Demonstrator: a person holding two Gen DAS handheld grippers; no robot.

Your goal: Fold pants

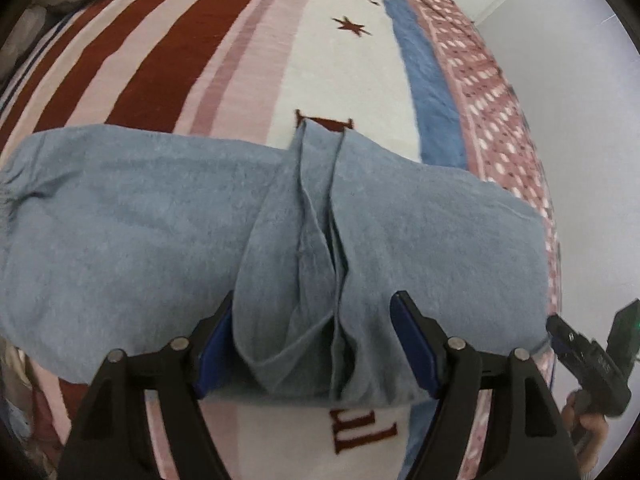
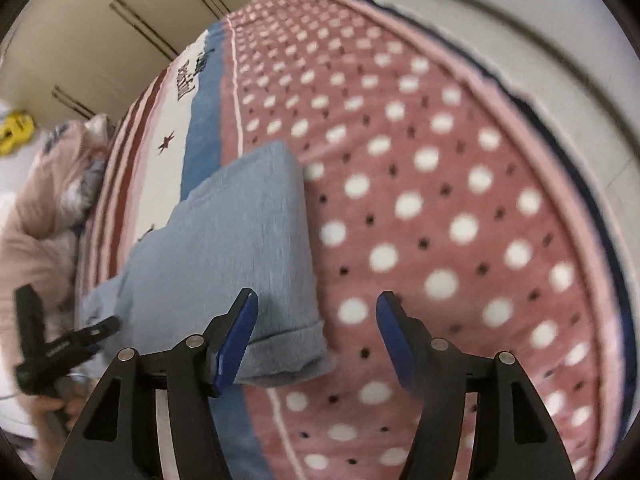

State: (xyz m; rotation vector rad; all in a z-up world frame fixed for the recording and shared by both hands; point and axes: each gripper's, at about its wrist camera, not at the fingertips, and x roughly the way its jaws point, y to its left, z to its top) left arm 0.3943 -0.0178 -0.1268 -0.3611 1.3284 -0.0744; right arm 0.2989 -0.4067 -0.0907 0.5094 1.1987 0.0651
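Note:
Light blue pants [image 1: 160,216] lie across a patterned bed blanket [image 1: 340,80], with a bunched fold down their middle. My left gripper [image 1: 312,320] is open, its blue pads either side of that fold at the pants' near edge. In the right wrist view the pants [image 2: 240,220] stretch away to the left, their hem end at the near edge. My right gripper [image 2: 316,320] is open and empty above the hem corner and the pink dotted blanket [image 2: 440,200]. The right gripper also shows at the left wrist view's right edge [image 1: 592,344], and the left gripper shows in the right wrist view [image 2: 64,348].
The blanket has red stripes [image 1: 132,52], a white band with a star and a blue stripe [image 1: 424,92]. Crumpled bedding [image 2: 44,192] lies at the bed's left end. Beige wardrobe doors [image 2: 100,32] stand behind. The bed's right edge drops to a pale floor [image 1: 580,120].

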